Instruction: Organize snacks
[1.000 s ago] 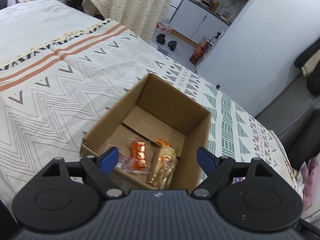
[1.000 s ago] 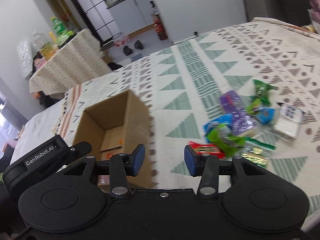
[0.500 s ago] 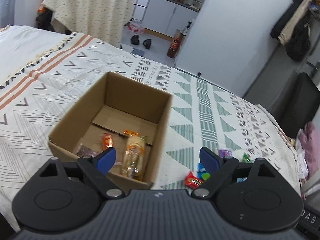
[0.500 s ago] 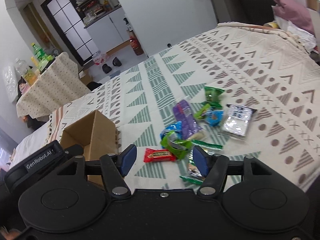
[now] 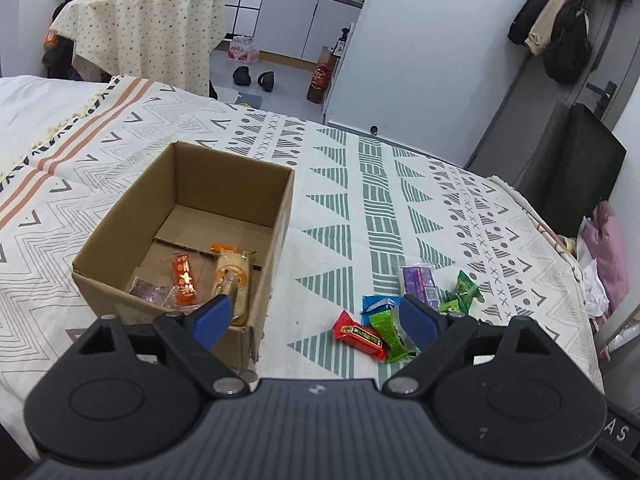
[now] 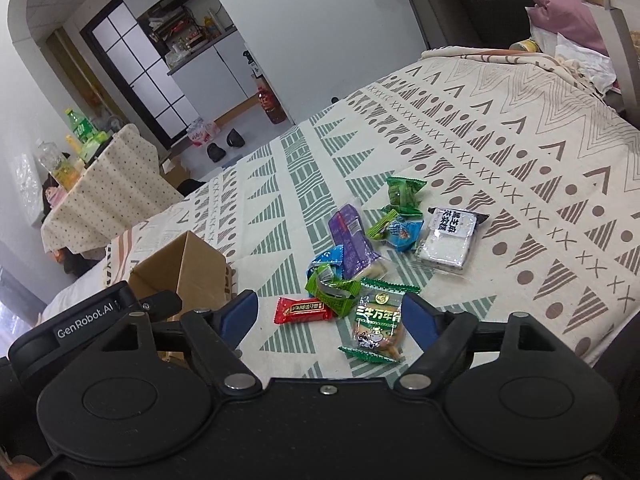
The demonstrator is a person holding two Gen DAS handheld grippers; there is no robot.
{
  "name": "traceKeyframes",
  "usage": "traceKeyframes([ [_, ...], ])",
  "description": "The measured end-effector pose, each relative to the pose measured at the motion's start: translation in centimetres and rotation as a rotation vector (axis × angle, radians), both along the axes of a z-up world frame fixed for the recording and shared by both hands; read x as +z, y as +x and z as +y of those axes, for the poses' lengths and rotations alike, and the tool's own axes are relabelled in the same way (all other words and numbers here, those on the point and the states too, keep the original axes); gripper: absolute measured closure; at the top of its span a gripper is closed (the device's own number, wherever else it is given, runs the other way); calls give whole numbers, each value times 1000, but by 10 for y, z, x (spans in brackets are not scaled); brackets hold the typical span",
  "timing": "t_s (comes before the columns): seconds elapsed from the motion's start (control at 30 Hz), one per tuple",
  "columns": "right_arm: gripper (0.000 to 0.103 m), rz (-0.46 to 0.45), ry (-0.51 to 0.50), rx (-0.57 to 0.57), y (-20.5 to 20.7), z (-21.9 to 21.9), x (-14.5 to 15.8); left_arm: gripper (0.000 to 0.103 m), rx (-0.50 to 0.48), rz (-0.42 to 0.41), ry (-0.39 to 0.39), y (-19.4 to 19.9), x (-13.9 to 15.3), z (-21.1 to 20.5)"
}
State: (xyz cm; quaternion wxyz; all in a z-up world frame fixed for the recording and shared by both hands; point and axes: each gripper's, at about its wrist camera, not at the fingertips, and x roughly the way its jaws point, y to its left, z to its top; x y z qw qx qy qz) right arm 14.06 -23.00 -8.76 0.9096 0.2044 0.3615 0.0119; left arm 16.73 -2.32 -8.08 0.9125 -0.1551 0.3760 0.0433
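Observation:
An open cardboard box stands on the patterned bedspread and holds an orange-red packet, a beige wrapped cake and a clear purple packet. Right of the box lies a heap of several snacks: a red bar, a purple packet, a green pouch, a white rice-cake pack and a beef snack pack. My left gripper hangs open and empty over the box's near right corner. My right gripper is open and empty above the red bar and beef pack.
The bedspread stretches wide beyond the heap. A cloth-covered table with bottles stands past the bed. Shoes and a bottle lie on the floor. Pink bedding and clutter sit at the bed's far right.
Both grippers have swung right, from the box toward the snack heap. The right gripper's jaws have spread wider. The box has slid to the left in both views.

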Motion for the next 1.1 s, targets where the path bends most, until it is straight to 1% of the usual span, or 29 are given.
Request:
traceKeyframes([
  [0.3, 21, -1, 11, 10, -2, -11, -6, 13, -18, 17, 21, -4, -3, -12],
  [0.43, 21, 6, 27, -7, 1, -25, -12, 13, -23, 32, 18, -1, -7, -15],
  [0.8, 22, 40, 77, -59, 13, -56, -38, 13, -52, 38, 6, 15, -19, -31],
  [0.87, 23, 54, 92, -69, 17, -62, -45, 14, -55, 43, 2, 20, -23, -34],
  [0.93, 26, 68, 105, -73, 21, -66, -52, 14, -56, 49, -1, 25, -27, -37],
  [1.1, 31, 89, 133, -64, 33, -71, -64, 17, -68, 71, -5, 38, -40, -47],
])
